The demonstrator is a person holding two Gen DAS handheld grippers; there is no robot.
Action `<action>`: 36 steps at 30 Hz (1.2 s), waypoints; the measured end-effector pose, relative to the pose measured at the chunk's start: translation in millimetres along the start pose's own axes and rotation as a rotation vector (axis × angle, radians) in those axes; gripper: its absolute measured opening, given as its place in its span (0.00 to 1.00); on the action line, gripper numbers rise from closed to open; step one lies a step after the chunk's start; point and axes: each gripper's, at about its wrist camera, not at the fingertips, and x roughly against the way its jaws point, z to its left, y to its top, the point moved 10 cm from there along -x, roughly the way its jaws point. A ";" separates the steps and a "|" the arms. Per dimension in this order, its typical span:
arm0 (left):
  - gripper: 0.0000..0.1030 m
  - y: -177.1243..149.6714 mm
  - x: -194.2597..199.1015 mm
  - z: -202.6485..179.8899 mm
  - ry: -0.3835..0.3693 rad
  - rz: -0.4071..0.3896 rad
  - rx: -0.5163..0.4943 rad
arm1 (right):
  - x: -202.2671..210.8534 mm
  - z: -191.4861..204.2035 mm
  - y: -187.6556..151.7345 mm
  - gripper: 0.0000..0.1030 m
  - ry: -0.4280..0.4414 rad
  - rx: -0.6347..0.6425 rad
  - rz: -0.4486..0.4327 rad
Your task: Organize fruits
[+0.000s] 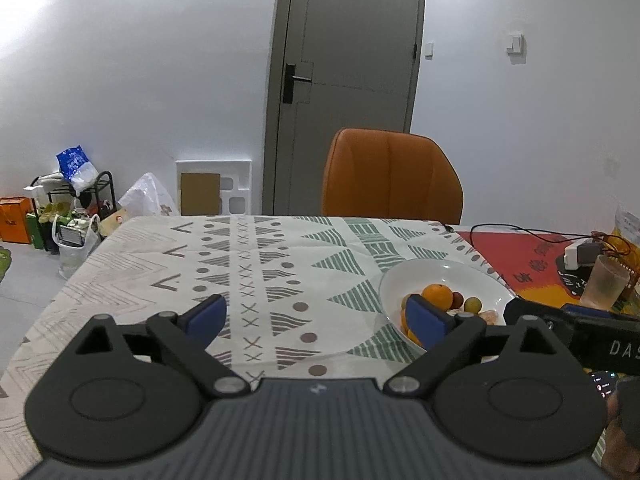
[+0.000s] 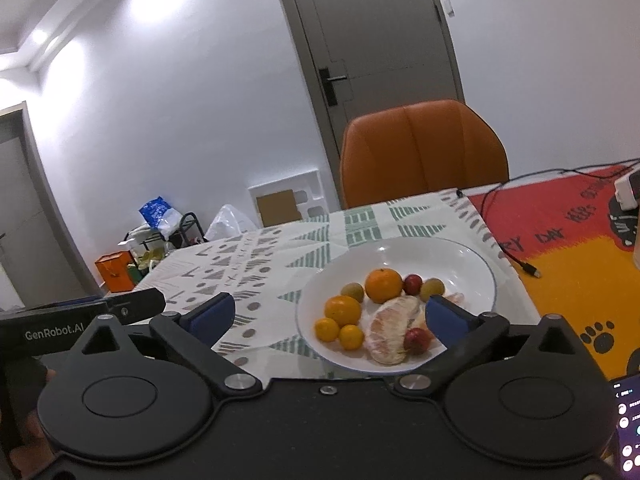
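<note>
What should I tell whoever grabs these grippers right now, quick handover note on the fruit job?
Left gripper: open, empty, over the tablecloth left of the plate.
Right gripper: open, empty, at the near rim of the white plate.
All the fruit in view is on the plate: large orange, smaller oranges, peeled pomelo segment, small red and green fruits.
Done: nothing visible lies loose on the cloth.
Left: possibly only tidying the plate.
</note>
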 end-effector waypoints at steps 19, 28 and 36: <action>0.94 1.6 43.3 38.7 0.034 -0.032 0.015 | 16.5 38.1 -1.9 1.00 0.049 0.034 0.001; 0.94 -2.6 56.6 52.0 0.045 -0.026 0.002 | 23.6 57.5 -4.3 1.00 0.074 0.076 0.003; 0.94 -16.7 61.4 62.6 0.059 0.004 -0.024 | 27.9 61.9 -12.8 1.00 0.073 0.095 0.006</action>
